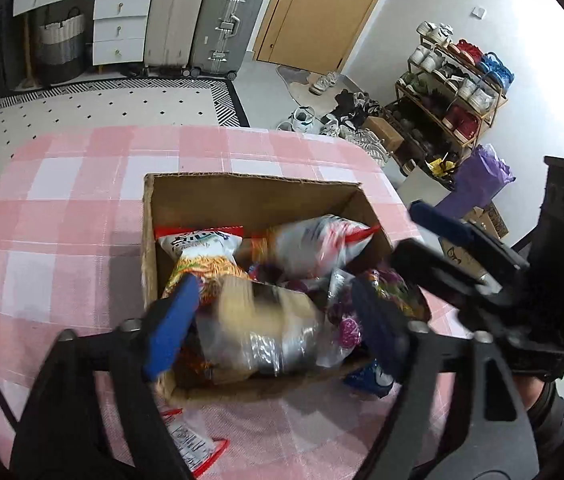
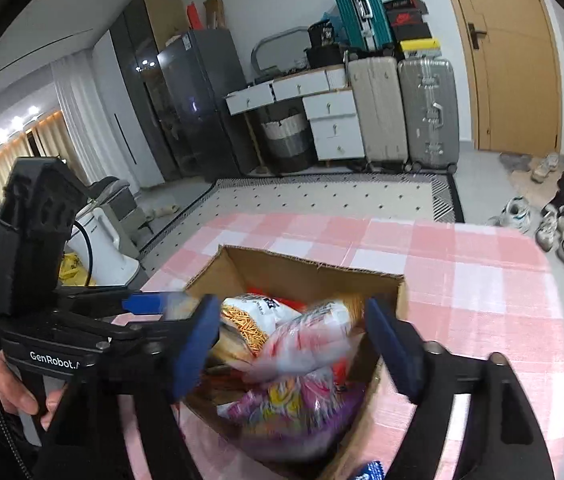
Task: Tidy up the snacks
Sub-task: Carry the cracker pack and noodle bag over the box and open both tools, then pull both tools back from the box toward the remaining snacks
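Note:
An open cardboard box [image 1: 241, 178] [image 2: 314, 264] stands on the pink checked tablecloth [image 1: 61, 200] [image 2: 462, 280], filled with snack bags. My left gripper [image 1: 275, 288] is open over its near end; a blurred clear and tan bag [image 1: 265, 320] lies between the blue pads, untouched. My right gripper [image 2: 290, 302] is open over the other side, a blurred white and red bag [image 2: 306, 344] [image 1: 318, 244] loose between its pads. An orange stick-snack bag [image 1: 201, 256] [image 2: 253, 316] and a purple bag [image 2: 282, 404] lie in the box.
A red and white packet [image 1: 189, 440] and a blue packet [image 1: 366, 380] lie on the cloth outside the box's near wall. Each gripper shows at the edge of the other's view. Beyond the table are suitcases [image 1: 225, 20], a shoe rack [image 1: 450, 92] and a patterned rug [image 2: 322, 196].

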The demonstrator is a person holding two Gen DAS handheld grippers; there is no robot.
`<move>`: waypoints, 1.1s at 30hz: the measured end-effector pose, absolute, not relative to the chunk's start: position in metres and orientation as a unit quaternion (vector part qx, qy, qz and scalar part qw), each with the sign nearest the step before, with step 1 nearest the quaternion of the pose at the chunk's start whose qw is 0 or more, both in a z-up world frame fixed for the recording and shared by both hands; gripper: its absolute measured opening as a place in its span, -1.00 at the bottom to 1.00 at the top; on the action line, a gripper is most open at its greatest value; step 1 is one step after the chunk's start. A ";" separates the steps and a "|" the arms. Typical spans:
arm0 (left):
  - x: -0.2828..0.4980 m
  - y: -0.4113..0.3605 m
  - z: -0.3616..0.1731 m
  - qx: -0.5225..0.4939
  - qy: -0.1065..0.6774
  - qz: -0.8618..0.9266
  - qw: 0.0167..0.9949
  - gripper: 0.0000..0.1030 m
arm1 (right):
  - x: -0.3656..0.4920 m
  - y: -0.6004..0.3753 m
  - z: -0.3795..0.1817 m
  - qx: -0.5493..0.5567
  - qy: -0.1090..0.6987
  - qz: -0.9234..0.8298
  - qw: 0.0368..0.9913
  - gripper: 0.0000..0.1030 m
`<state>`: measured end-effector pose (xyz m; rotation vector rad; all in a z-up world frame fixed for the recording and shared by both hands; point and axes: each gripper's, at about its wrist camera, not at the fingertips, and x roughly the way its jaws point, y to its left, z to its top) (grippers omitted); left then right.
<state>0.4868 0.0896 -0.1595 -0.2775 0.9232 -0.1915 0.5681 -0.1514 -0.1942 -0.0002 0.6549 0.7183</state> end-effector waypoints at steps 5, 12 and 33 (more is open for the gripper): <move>0.474 0.092 -0.150 -0.121 0.440 -0.076 0.887 0.61 | 0.559 -0.169 -0.182 0.024 0.300 0.340 0.891 0.68; 0.442 0.099 -0.131 -0.128 0.424 -0.071 0.893 0.61 | 0.523 -0.201 -0.153 0.059 0.252 0.333 0.907 0.82; 0.309 0.078 -0.059 -0.031 0.306 0.050 0.950 0.98 | 0.417 -0.236 -0.134 0.075 0.224 0.299 0.925 0.98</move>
